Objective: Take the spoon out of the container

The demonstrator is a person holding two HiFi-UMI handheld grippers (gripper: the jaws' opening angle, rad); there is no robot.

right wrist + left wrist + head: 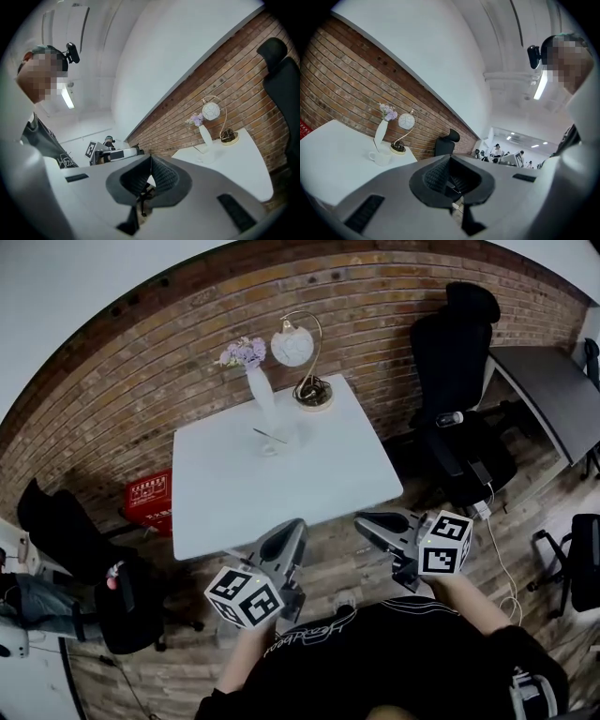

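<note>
The left gripper [294,527] and right gripper [367,520] are both clamped shut on nothing, and the thin metal spoon [269,436] barely shows in the small white cup [380,157].

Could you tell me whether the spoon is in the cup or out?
In: the spoon stands in the cup beside the vase, handle sticking out.

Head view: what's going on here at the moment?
A person stands at the near edge of a white table with a gripper in each hand. The left gripper and right gripper are both shut and empty, held by that near edge. The spoon sits in a white cup on the far side, beside the vase and lamp, not yet touched.
</note>
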